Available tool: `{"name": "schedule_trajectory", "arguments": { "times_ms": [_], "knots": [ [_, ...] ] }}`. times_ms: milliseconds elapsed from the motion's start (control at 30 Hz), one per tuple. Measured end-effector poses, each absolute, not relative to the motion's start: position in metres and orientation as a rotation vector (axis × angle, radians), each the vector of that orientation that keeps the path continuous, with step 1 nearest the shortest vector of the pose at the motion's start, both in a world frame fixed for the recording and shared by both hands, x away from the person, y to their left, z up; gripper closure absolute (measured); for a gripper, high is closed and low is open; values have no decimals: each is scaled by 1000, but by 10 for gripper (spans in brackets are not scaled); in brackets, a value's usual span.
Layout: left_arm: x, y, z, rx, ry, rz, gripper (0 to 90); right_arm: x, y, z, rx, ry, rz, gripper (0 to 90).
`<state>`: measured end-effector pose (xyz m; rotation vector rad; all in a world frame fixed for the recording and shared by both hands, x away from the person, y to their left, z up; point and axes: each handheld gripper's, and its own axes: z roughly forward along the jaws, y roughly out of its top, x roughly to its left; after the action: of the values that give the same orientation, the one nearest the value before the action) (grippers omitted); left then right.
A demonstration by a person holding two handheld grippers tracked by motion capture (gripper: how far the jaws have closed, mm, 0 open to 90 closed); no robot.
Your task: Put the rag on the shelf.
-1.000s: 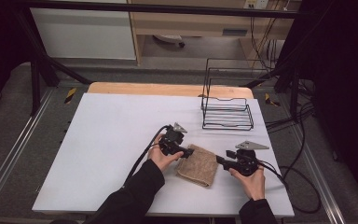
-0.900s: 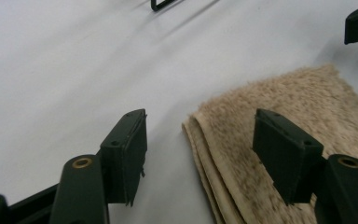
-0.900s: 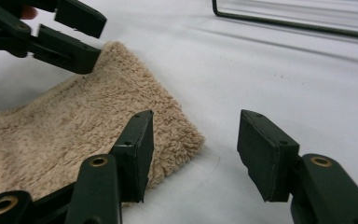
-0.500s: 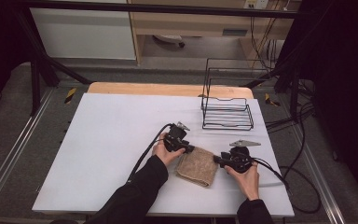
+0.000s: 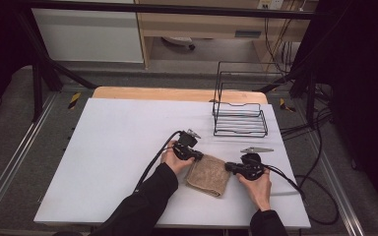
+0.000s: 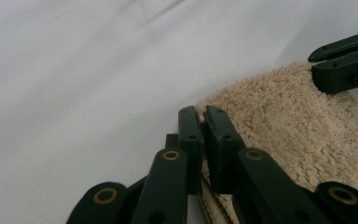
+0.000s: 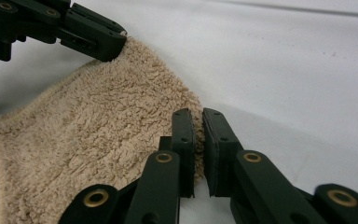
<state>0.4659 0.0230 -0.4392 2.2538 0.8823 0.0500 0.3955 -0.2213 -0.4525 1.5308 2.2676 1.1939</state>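
Beige folded towel [image 5: 207, 175] lies near the table's [image 5: 113, 142] front edge, well short of the wire rack [image 5: 239, 118]. My left gripper [image 5: 197, 156] and right gripper [image 5: 230, 167] have just closed, each pinching a far corner; its length runs toward me.

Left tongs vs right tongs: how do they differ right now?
The left tongs pinch the towel at its far left corner; the right tongs pinch its far right corner. In the high view the left tongs sit farther up the table than the right tongs. Shared: both have just been closing, and each has cloth between its jaws.
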Motion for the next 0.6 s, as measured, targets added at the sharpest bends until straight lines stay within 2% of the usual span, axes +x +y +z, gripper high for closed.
{"name": "schedule_trajectory", "arguments": {
  "times_ms": [600],
  "knots": [
    [437, 51, -417, 2089, 815, 134, 859, 381, -215, -423, 1298, 2214, 1295, 859]
  ]
}}
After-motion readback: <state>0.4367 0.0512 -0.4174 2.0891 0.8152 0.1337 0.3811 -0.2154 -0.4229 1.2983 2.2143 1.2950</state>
